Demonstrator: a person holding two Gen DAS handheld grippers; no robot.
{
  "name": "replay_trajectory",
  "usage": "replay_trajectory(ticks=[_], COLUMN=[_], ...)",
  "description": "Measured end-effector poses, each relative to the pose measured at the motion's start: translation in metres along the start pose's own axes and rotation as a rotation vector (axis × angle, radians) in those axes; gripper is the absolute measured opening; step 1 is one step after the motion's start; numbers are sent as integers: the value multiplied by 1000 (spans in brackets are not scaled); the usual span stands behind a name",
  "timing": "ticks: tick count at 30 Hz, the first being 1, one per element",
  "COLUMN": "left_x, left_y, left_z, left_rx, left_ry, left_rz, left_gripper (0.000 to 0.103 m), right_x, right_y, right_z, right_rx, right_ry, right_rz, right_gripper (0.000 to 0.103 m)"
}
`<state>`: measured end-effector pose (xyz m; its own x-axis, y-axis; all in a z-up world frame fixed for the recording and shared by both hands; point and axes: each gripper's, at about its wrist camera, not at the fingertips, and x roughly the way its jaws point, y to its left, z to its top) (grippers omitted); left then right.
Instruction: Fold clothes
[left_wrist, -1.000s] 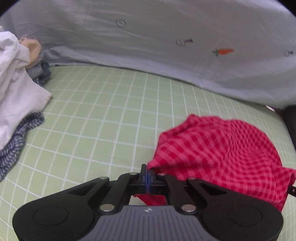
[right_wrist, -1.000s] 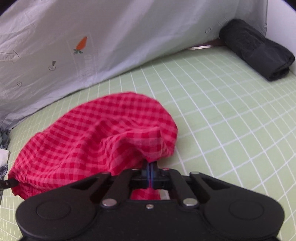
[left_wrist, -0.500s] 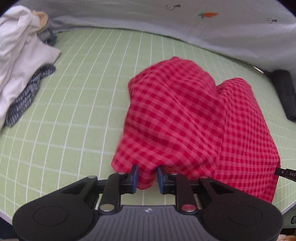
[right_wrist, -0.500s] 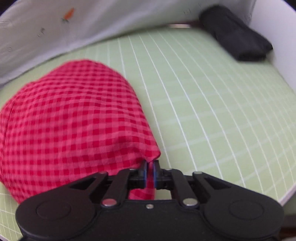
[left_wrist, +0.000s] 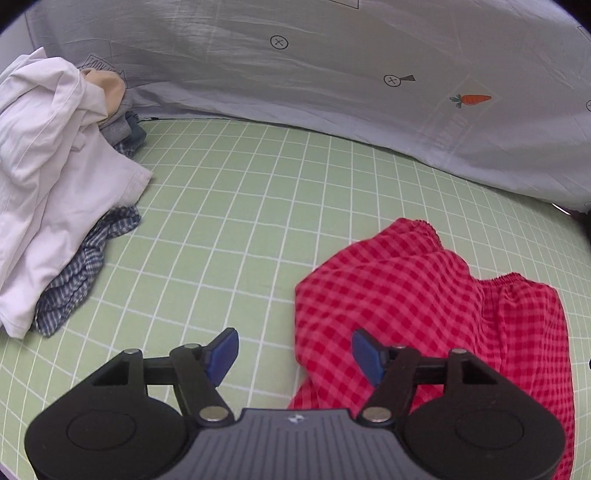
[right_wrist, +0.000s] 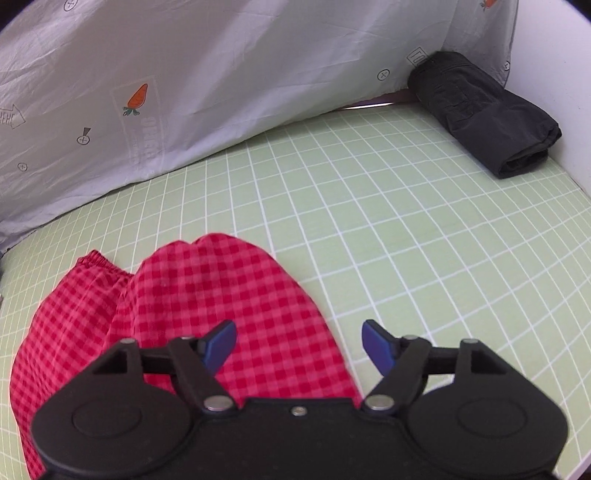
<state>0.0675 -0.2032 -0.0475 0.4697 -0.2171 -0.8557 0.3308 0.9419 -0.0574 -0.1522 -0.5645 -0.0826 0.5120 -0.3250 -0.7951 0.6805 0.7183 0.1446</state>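
Red gingham shorts (left_wrist: 436, 295), one pair (elastic waist showing), lie released between two grippers, fingers (left_wrist: 221, 350) spread.

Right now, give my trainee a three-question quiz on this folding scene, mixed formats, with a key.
1. True or false: the left gripper grips the red gingham garment.
2. Where is the rolled black garment? A) on the white shirt pile B) in the far right corner of the green grid mat C) under the red garment
3. Fill in: the right gripper is ____.

Key: 1 false; 2 B; 3 open.
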Motion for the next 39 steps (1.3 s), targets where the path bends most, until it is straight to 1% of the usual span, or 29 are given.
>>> replay_trajectory(ticks=[3, 5, 9, 12, 13, 14, 15, 16, 17, 18, 19, 21, 22, 25, 27, 30, 32, 33, 34, 36, 38, 39], left_x=[27, 48, 89, 105, 108, 110, 113, 115, 115, 115, 112, 107, 103, 90, 81, 70, 65, 64, 63, 62, 64, 67], left_y=[-10, -17, -31, -35, -35, -35, -35, -35, -32, -29, -26, -18, -17, -11, -5, 0, 2, 1, 1, -3, -4, -5], left_z=[24, 40, 58, 57, 55, 53, 51, 48, 45, 42, 37, 28, 24, 1, -17, -33, -37, -36, -35, -26, -15, -9], left_rx=[17, 24, 57, 61, 57, 52, 48, 41, 17, -6, -32, -81, -83, -52, -43, -49, -57, -61, -65, -59, -55, -54], left_ry=[11, 34, 93, 129, 136, 143, 151, 158, 169, 179, 185, 196, 196, 201, 205, 213, 204, 197, 189, 157, 131, 123], left_rz=[-3, -5, 0, -7, -8, -9, -10, -11, -12, -15, -27, -49, -45, 5, 18, 11, 10, 12, 15, 28, 37, 38], left_gripper=[69, 69, 69, 69, 66, 57, 50, 33, 11, 4, 2, 0, 0, 0, 0, 0, 2, 3, 3, 5, 26, 30], right_x=[24, 41, 81, 102, 105, 104, 103, 102, 101, 99, 97, 90, 85, 71, 63, 53, 48, 46, 44, 42, 41, 43], right_y=[5, 9, 22, 29, 31, 33, 35, 37, 39, 40, 40, 39, 38, 36, 34, 30, 28, 27, 27, 27, 28, 29], right_z=[17, 28, 40, 37, 34, 30, 26, 22, 18, 15, 11, 4, 0, -16, -24, -27, -23, -20, -14, -2, 10, 16], right_rx=[22, 42, 41, 27, 20, 7, -8, -23, -43, -57, -69, -72, -71, -94, -97, -74, -50, -34, -23, -5, 9, 11], right_ry=[2, 12, 78, 148, 159, 163, 166, 169, 174, 182, 191, 202, 203, 211, 212, 205, 176, 157, 135, 90, 53, 41], right_rz=[-7, -12, -7, -4, -1, 1, 3, 4, 4, 2, -1, 9, 19, 13, 16, 29, 41, 45, 48, 54, 58, 57], right_gripper=[77, 77, 78, 77, 75, 73, 65, 54, 45, 27, 12, 4, 2, 1, 1, 2, 7, 15, 26, 39, 45, 53])
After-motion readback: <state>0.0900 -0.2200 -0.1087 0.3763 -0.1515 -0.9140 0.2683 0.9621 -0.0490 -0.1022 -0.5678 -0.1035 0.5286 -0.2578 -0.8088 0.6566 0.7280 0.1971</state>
